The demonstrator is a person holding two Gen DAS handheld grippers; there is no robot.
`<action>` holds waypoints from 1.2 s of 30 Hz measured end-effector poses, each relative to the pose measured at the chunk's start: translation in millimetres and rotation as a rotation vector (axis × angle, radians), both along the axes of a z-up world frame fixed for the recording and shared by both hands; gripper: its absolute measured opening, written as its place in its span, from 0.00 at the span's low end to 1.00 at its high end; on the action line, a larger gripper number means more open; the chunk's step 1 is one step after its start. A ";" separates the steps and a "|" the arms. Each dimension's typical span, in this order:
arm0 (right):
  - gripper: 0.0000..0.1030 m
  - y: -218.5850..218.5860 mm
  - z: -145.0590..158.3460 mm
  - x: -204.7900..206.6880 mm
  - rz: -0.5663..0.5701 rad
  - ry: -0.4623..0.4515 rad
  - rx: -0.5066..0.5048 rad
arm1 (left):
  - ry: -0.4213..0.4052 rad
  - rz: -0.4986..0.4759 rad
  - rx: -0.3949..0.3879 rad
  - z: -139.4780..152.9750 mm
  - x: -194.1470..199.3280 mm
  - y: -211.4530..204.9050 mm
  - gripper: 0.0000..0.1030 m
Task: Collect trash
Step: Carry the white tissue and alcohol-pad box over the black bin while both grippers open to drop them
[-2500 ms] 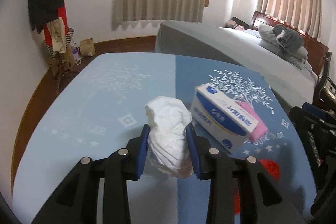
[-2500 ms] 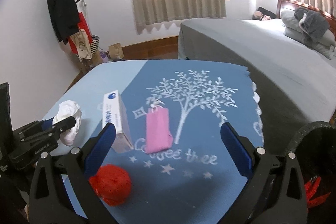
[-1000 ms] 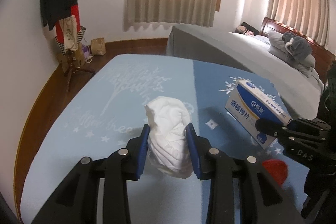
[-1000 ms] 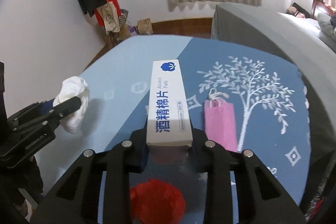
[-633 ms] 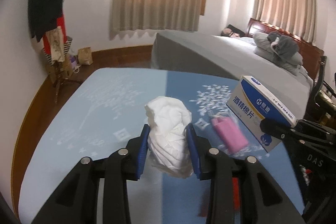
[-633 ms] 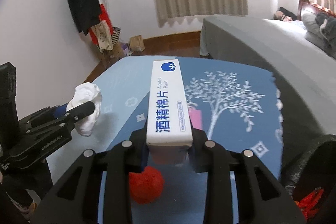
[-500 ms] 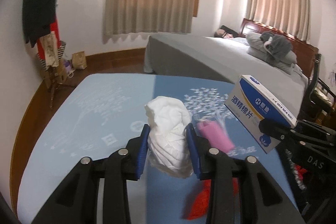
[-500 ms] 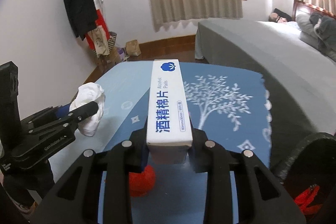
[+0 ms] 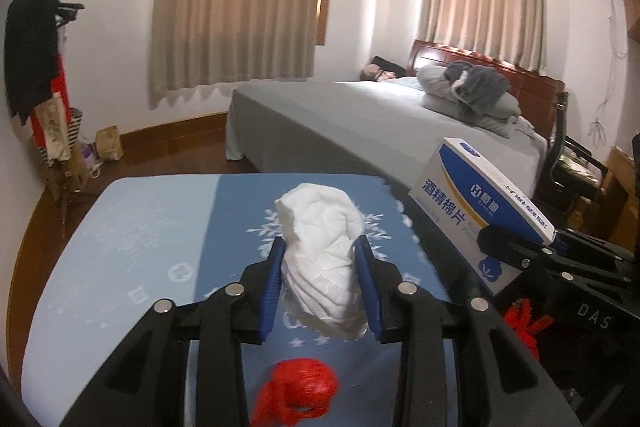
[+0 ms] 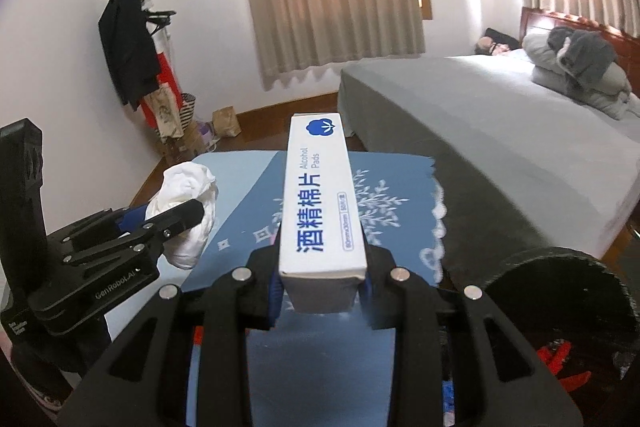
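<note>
My left gripper (image 9: 320,263) is shut on a crumpled white tissue wad (image 9: 324,247), held up above the blue tablecloth (image 9: 140,239). The same wad (image 10: 188,211) shows at the left of the right wrist view. My right gripper (image 10: 320,283) is shut on a white and blue alcohol pads box (image 10: 318,203), also lifted off the table; the box (image 9: 476,203) appears at the right of the left wrist view. A red crumpled ball (image 9: 300,393) lies on the cloth below the tissue. A black trash bin (image 10: 560,315) with red scraps inside stands at the lower right.
A grey bed (image 9: 380,131) with pillows and a person lying at its head fills the back right. A coat stand (image 10: 132,55) with clothes and bags stands by the left wall. A dark chair (image 9: 568,163) is beside the bed.
Both grippers rose and swung right with the tissue and the box still held. The pink pouch has dropped out of sight, and the trash bin now shows larger at the right.
</note>
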State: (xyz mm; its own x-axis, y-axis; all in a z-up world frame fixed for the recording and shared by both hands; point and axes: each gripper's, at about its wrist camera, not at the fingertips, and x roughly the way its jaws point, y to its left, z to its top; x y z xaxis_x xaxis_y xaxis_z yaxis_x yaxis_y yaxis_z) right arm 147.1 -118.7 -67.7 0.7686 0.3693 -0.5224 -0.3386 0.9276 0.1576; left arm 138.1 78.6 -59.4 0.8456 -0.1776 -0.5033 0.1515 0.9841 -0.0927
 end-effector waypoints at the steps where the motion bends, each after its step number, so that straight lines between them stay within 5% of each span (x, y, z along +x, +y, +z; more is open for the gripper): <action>1: 0.28 -3.6 1.3 -1.4 -0.006 -0.003 0.000 | -0.002 -0.009 0.000 1.2 0.0 -4.5 0.34; 36: 0.28 -160.2 1.5 -75.6 -0.356 -0.032 -0.023 | -0.034 -0.374 0.003 14.1 -22.0 -184.2 0.34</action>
